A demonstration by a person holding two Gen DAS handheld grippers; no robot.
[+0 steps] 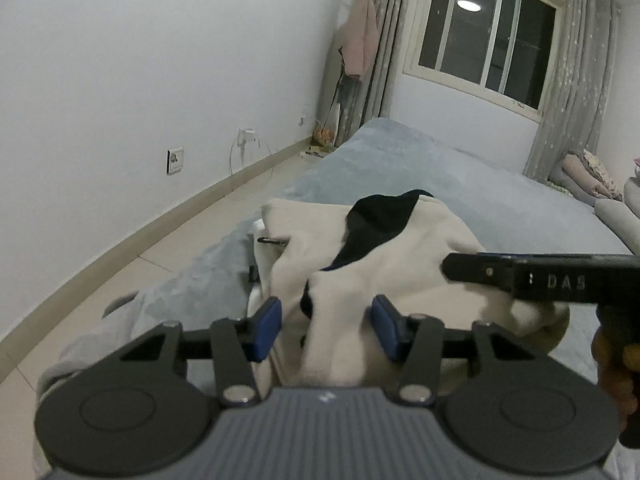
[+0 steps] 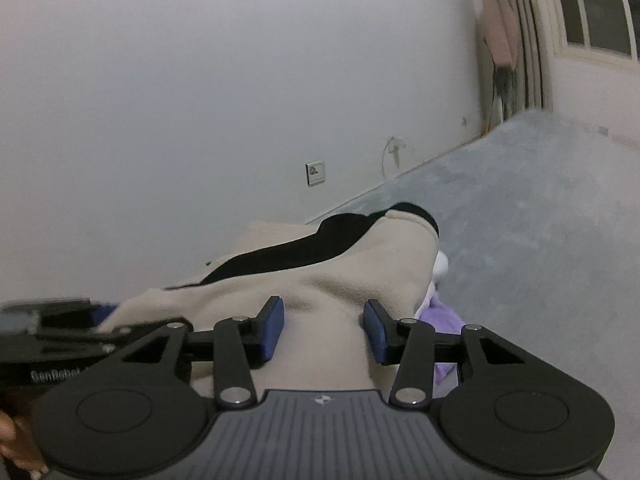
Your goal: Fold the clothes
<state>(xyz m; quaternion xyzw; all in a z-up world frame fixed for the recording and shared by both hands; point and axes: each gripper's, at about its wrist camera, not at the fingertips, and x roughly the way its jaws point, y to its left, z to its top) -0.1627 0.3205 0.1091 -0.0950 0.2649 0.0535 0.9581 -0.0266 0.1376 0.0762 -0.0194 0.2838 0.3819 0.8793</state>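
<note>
Cream fleece garment (image 1: 384,256) with black panels sits bunched at the near end of the bed (image 1: 460,184), part lifted, part sagging onto the grey cover.

Left tool (image 1: 326,330): cloth runs between the blue pads, but a gap shows at the left pad. Half-spread, can't tell if it's actually pinching. Right tool (image 2: 324,330): same story, cream fabric bulging up through the gap, pads (image 2: 272,330) don't clearly bite. Call the grip state unknown on both.

Risks from here:
- Weak or one-sided pinch, thick fleece slides out once pulled taut. Fold collapses into a heap.
- Tools are close together, each showing at the edge of the other's view. Any crossing move and they clash.
- Garment is wadded, layers unclear. Likely grabbing several layers, so the fold goes crooked.
- Purple cloth (image 2: 436,320) lies just under the right edge. Could get dragged along.
- Left side hangs near the bed edge. A slack drop could put it on the floor (image 1: 192,240).
</note>
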